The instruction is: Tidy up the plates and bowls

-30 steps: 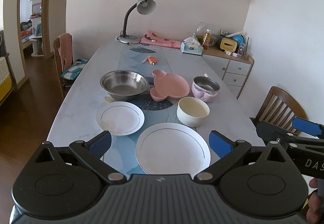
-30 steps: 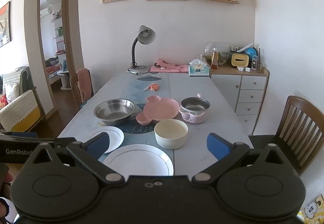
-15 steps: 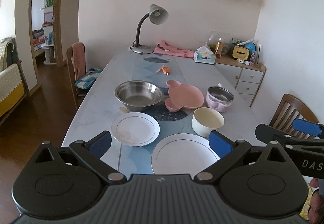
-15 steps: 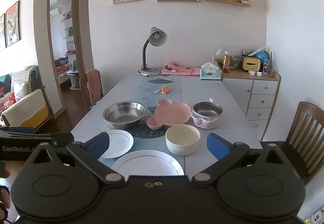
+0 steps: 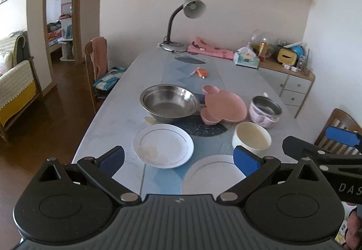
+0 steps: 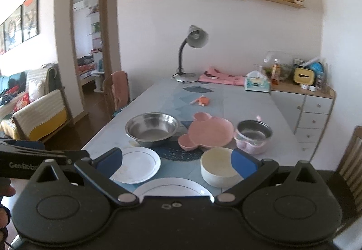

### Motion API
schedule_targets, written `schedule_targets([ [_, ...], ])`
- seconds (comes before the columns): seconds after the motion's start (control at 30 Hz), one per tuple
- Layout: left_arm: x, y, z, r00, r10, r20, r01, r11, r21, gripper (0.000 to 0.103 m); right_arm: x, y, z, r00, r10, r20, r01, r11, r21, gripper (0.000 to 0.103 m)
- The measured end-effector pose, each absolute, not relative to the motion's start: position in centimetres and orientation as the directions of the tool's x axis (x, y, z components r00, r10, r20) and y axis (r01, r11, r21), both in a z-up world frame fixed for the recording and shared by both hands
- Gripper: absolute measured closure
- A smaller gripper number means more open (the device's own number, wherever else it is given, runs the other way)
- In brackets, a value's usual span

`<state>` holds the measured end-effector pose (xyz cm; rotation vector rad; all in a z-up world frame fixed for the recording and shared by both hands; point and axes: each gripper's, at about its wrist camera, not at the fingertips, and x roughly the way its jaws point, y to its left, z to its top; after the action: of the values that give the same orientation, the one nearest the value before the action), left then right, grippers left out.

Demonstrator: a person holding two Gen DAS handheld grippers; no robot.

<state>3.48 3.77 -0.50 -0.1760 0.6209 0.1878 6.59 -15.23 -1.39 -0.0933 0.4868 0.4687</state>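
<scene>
On the table stand a small white plate, a large white plate at the near edge, a cream bowl, a steel bowl, a pink mouse-shaped plate and a small pink steel-lined bowl. My left gripper is open and empty above the near edge, over the plates. My right gripper is open and empty, to the right of the left one; it shows in the left wrist view.
A desk lamp, pink cloth and tissue box sit at the table's far end. A small orange item lies mid-table. Chairs stand left and right. A drawer cabinet is right.
Both grippers have shifted left and tilted, so the table now sits more to the right in the views. Both stay open and empty. The dishes have not moved.
</scene>
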Motion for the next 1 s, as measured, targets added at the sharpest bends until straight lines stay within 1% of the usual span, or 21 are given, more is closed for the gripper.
schedule_targets([
  [0.17,5.8,5.1,-1.6,0.76,0.177,-0.625,-0.298,0.95,-0.093,0.0,9.3,-14.0,-2.2,0.751,0.432,-0.499,-0.485,0.874,0.028,0.0],
  [0.3,7.6,6.3,-2.7,0.733,0.195,-0.652,-0.34,0.935,-0.102,0.0,12.0,-13.4,-3.3,0.709,0.446,-0.546,-0.498,0.865,0.06,0.001],
  [0.47,10.0,7.3,-4.0,0.72,0.199,-0.665,-0.337,0.938,-0.085,0.0,15.6,-11.8,-5.0,0.64,0.462,-0.613,-0.523,0.848,0.093,0.006],
  [0.7,13.6,9.4,-5.8,0.694,0.183,-0.697,-0.347,0.933,-0.1,0.0,20.6,-8.6,-7.2,0.575,0.455,-0.679,-0.578,0.814,0.057,0.009],
  [0.9,16.2,10.5,-7.2,0.674,0.221,-0.705,-0.358,0.933,-0.05,0.0,24.5,-6.3,-9.4,0.511,0.439,-0.739,-0.6,0.798,0.059,0.011],
  [1.0,17.7,11.4,-8.5,0.636,0.217,-0.74,-0.37,0.928,-0.046,0.0,26.1,-5.4,-10.7,0.479,0.418,-0.772,-0.603,0.796,0.057,0.014],
])
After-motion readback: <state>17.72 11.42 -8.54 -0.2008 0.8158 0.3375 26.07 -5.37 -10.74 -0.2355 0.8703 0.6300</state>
